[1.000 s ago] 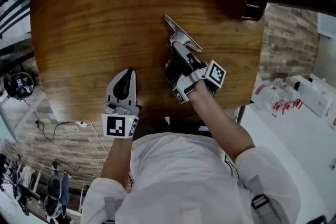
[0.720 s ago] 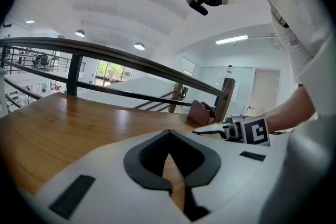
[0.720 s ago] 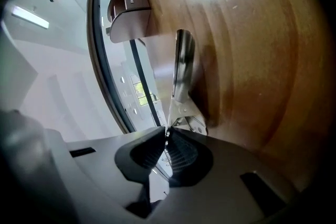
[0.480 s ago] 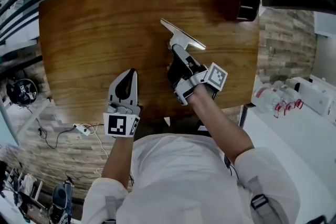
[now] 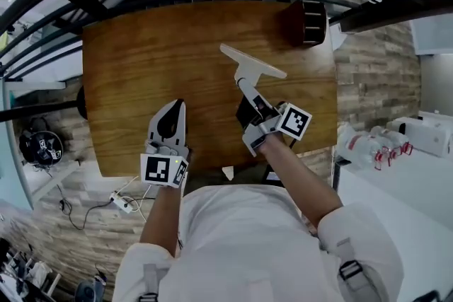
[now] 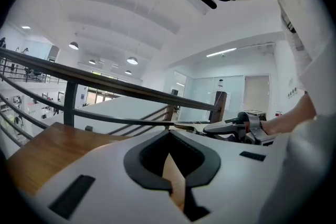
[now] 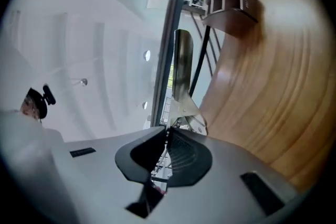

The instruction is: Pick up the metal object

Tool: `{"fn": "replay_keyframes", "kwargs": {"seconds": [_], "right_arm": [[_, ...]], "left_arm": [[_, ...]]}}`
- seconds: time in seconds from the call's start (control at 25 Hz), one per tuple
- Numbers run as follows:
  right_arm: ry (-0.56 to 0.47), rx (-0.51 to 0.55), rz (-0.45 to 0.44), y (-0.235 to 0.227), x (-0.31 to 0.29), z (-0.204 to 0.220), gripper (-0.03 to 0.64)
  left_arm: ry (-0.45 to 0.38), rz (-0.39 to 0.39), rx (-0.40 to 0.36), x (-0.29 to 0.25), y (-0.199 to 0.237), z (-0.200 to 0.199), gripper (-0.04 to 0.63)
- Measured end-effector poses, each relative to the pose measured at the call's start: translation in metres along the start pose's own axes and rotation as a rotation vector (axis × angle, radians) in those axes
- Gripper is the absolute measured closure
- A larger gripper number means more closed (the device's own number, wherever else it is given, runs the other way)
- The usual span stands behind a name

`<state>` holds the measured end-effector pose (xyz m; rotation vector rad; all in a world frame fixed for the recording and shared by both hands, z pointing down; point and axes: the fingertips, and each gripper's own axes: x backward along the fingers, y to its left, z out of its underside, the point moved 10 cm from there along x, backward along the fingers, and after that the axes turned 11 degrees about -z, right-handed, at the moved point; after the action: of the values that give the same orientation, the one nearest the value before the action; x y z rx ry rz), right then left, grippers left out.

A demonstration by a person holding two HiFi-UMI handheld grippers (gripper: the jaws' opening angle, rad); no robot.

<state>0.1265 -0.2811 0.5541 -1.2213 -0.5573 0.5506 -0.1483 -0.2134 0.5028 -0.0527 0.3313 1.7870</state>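
We've got the right gripper (image 7: 167,131) clamped shut on the thin stem of the metal object (image 7: 182,65). There's no gap btw the pads apart from the stem itself. The wide flat blade sits crosswise just ahead of the jaw tips, w/ the table (image 5: 141,60) below and to the gripper's side. The object looks lifted clear of the wood, though we can't be sure from these views.

Handling, as we judge it: it's stiff sheet metal, so it won't flex or crush and we can squeeze hard. It's prob. light, but the weight is out front in the blade. The surface is smooth, so it's likely slippery and may pivot in the pads if we tilt fast. The best hold is low on the stem, close to where it flares, i.e. roughly where we have it now.

The left gripper (image 6: 169,135) is closed w/ nothing in it, well to the side of the object.
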Motion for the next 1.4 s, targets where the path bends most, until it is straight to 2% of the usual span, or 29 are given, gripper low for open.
{"fn": "replay_keyframes", "kwargs": {"seconds": [0.24,0.44,0.64,1.04,1.28,1.4], "right_arm": [[0.041,0.297,-0.094,0.084,-0.009,0.007,0.59],[-0.008,0.438,-0.055,0.13,0.01,0.008,0.59],[-0.03,0.667,-0.039,0.172,0.029,-0.002,0.589],[0.001,1.142,0.012,0.222,0.079,-0.013,0.589],[0.011,1.289,0.062,0.244,0.11,-0.015,0.591],[0.012,1.315,0.122,0.247,0.131,-0.021,0.589]], "left_arm": [[-0.072,0.079,-0.018,0.026,0.01,-0.04,0.581],[-0.118,0.126,-0.034,0.036,0.004,-0.069,0.581],[-0.144,0.146,-0.053,0.043,-0.014,-0.096,0.581],[-0.186,0.101,-0.055,0.064,-0.065,-0.115,0.581],[-0.247,0.026,-0.072,0.085,-0.105,-0.121,0.581],[-0.261,-0.008,-0.088,0.097,-0.122,-0.121,0.581]]}}
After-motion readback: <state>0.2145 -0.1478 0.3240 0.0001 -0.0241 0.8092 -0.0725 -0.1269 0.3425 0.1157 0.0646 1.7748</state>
